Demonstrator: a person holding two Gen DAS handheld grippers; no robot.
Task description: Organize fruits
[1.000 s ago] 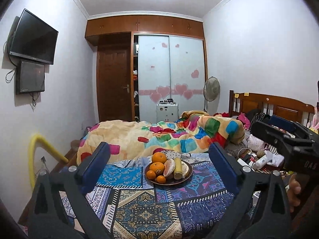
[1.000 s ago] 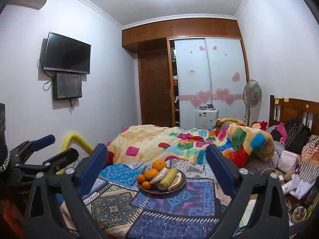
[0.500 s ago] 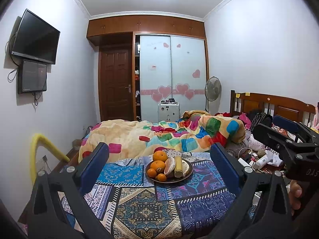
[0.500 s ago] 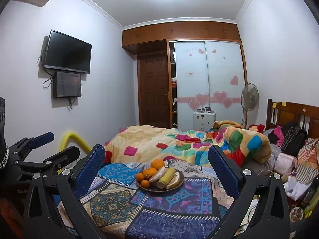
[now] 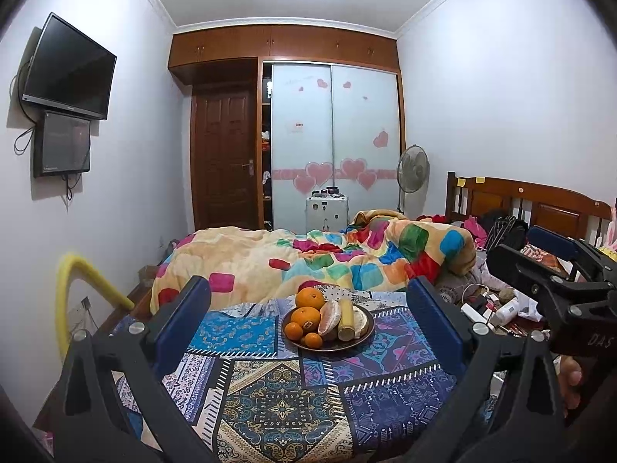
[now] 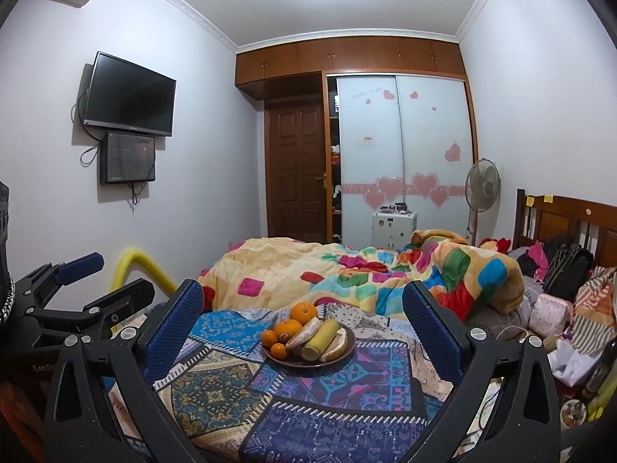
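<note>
A dark round plate [image 5: 366,337] [image 6: 349,347] sits on a patterned blue cloth [image 5: 285,397] [image 6: 308,397] over the bed. It holds several oranges [image 5: 306,318] [image 6: 288,330], a banana [image 5: 346,318] [image 6: 320,337] and peeled pomelo pieces [image 5: 331,314] [image 6: 335,347]. My left gripper [image 5: 308,328] is open and empty, well short of the plate, its blue pads on either side of it in view. My right gripper [image 6: 302,328] is open and empty too, also short of the plate. Each gripper shows at the edge of the other's view.
A bright patchwork quilt [image 5: 316,260] lies bunched behind the plate. Clutter of bags, clothes and bottles [image 6: 555,308] fills the right side by the wooden headboard [image 5: 540,208]. A yellow tube [image 5: 73,293] curves at the left wall. A fan [image 6: 482,187] and wardrobe stand at the back.
Both views have tilted slightly, so the plate sits a little lower and nearer centre. Both grippers stay open. The fruit has not moved.
</note>
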